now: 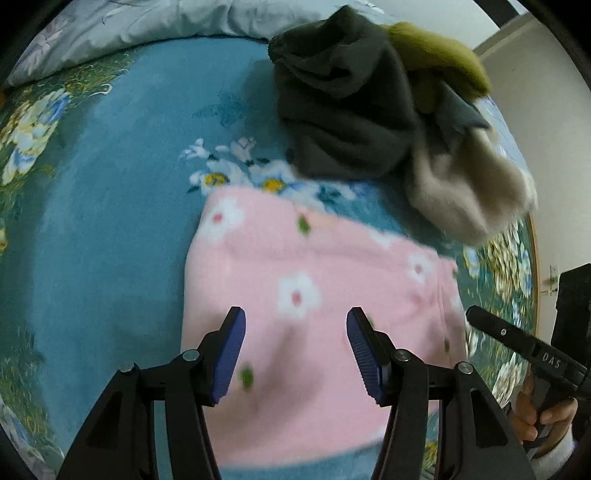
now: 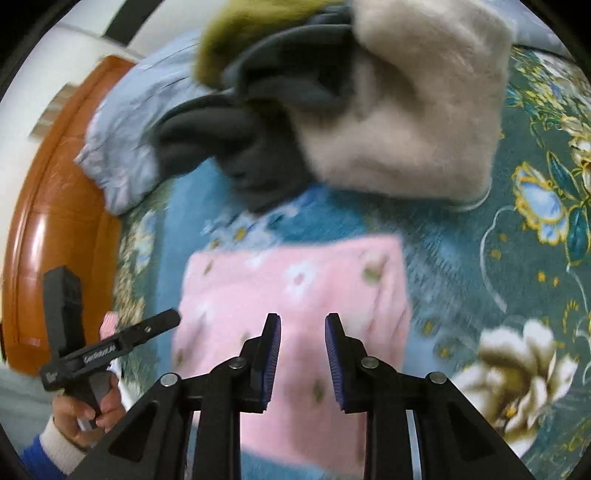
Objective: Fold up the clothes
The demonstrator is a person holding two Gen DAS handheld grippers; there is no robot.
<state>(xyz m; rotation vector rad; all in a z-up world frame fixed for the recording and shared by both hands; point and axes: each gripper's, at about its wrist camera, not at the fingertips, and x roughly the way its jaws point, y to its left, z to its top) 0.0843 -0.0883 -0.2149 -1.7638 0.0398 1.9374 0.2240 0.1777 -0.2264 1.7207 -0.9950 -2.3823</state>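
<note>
Both grippers' fingers hang empty over the folded pink garment (image 1: 317, 295): left gripper (image 1: 295, 354) wide, right gripper (image 2: 303, 362) narrow. That fold looks finished (my judgement); next comes a piece from the clothes pile (image 1: 351, 103).

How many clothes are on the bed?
5, maybe more hidden in the heap. A pink flowery one lies flat in front. Behind it are a dark grey one, a green one, a grey-blue one and a cream one.

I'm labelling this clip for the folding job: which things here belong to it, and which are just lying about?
Job:
pink floral garment, folded flat
heap of unfolded clothes: dark grey, olive, cream
left tool and right tool, both open

Lying about:
pale floral pillow
wooden headboard
</note>
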